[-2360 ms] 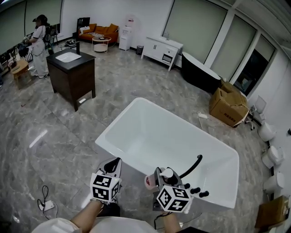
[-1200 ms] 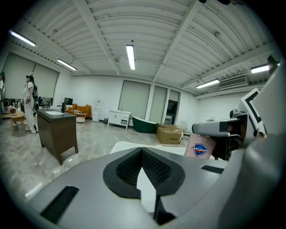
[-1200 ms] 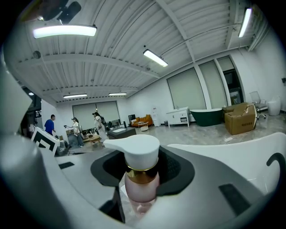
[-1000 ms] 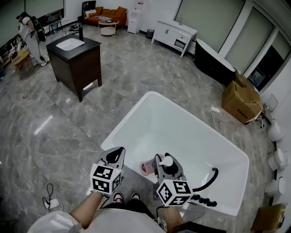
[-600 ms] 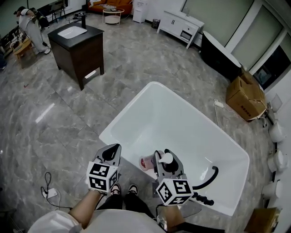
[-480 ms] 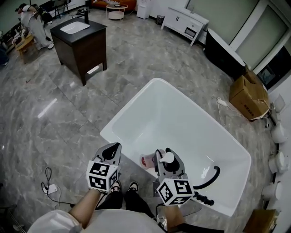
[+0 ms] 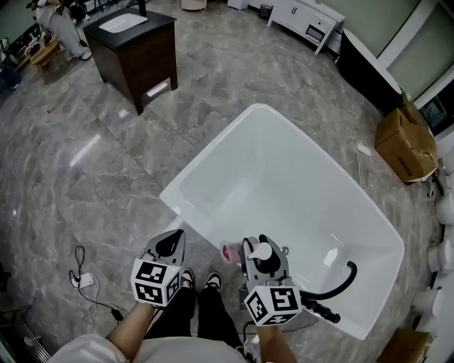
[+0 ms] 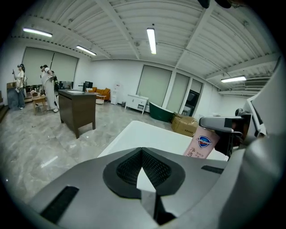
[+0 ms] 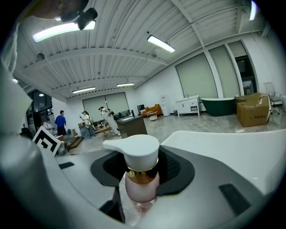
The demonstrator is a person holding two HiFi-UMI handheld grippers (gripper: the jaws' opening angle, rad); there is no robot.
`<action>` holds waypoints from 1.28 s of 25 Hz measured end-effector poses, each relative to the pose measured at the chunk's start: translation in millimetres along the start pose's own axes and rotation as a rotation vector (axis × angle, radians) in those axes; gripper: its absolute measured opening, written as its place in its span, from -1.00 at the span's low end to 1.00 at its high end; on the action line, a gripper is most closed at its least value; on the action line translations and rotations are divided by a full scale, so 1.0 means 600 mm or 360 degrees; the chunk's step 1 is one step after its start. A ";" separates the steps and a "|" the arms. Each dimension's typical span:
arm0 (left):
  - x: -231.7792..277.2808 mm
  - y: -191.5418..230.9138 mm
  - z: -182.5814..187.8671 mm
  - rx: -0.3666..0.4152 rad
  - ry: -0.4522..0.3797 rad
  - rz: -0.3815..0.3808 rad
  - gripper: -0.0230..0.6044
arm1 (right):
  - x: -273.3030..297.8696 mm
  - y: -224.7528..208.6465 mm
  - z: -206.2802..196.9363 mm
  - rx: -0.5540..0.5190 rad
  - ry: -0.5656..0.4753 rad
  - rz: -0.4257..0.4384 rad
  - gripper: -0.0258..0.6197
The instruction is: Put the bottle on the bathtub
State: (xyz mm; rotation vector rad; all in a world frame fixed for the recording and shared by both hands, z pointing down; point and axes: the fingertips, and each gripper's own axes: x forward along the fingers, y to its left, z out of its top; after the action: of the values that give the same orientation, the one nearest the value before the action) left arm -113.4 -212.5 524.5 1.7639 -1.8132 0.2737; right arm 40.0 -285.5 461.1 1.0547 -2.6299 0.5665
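Far left, floor: a white plug block (image 7: pixel 85 281) with a black cable lies on the grey marble, well apart from the tub. At the far left corner of the floor stands a dark cabinet (image 7: pixel 142 49) with a white basin set in its top, and a person (image 7: pixel 60 18) stands just beyond it.

Left gripper (image 7: pixel 174 239): jaws pressed together with nothing between them. It is held over the floor, just outside the tub's near rim. The wearer's shoes (image 7: pixel 188 278) show on the floor directly beneath it.

Bottle (image 7: pixel 230 250): pink body, gold collar, white pump (image 9: pixel 134 150). It sits at the tub's near rim, towards the tap end. The pictures do not settle whether its base touches the rim.

Right gripper (image 7: pixel 259 249): jaws spread wide enough to pinch the bottle at the neck, just under the pump. The pink body hangs below the jaws.

Tub (image 7: pixel 209 145): white, rectangular, set at an angle on the floor. A black tap (image 7: pixel 349 278) with a curved spout stands at its near right corner, just beside the right gripper.

Far right, floor: a cardboard box (image 7: pixel 406 145) sits well apart from the tub, with a dark tub (image 7: pixel 365 60) beyond it
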 end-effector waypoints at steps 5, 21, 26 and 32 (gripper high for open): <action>0.001 0.021 -0.050 -0.0033 0.0084 0.0044 -0.92 | 0.016 -0.011 -0.041 0.0014 0.0053 0.0001 -0.35; 0.013 0.071 -0.131 -0.0130 0.0175 0.0136 -0.92 | 0.078 -0.007 -0.114 -0.0032 0.0141 0.0106 -0.35; 0.012 0.085 -0.153 -0.0172 0.0197 0.0168 -0.92 | 0.106 0.000 -0.119 -0.0077 0.0138 0.0153 -0.35; 0.001 0.098 -0.178 -0.0225 0.0219 0.0214 -0.92 | 0.133 0.007 -0.117 -0.0110 0.0135 0.0192 -0.35</action>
State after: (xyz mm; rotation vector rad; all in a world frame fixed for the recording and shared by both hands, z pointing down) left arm -141.9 -150.4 625.8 1.4934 -1.8084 0.3043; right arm -13.2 -299.8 551.9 0.8379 -2.6309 0.5287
